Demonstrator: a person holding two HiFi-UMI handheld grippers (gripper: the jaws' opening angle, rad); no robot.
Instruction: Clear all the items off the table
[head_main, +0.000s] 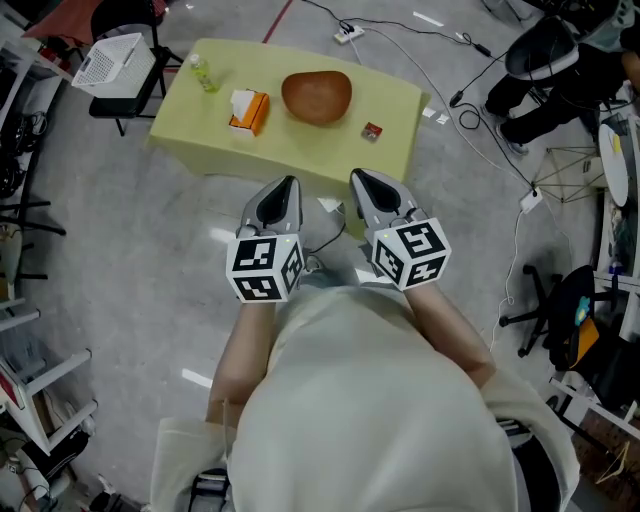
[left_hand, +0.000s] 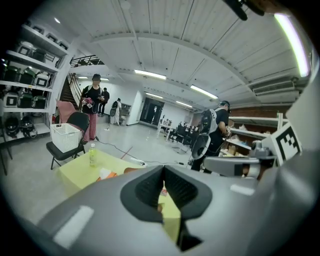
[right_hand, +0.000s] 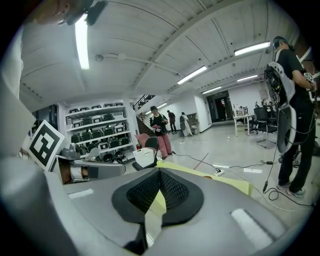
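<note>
A table with a yellow-green cloth (head_main: 210, 125) stands ahead of me on the grey floor. On it are a green bottle (head_main: 203, 72) at the left, an orange tissue box (head_main: 249, 110), a brown wooden bowl (head_main: 317, 96) and a small red item (head_main: 372, 131) at the right. My left gripper (head_main: 286, 185) and right gripper (head_main: 362, 179) are held side by side just short of the table's near edge, both shut and empty. The left gripper view shows the bottle (left_hand: 92, 155) and the table (left_hand: 80, 170) past the shut jaws.
A chair carrying a white basket (head_main: 112, 62) stands left of the table. Cables and a power strip (head_main: 348, 35) lie on the floor behind it. Office chairs (head_main: 560, 310) and a tripod (head_main: 565, 170) are at the right, shelving at the left. People stand in the distance.
</note>
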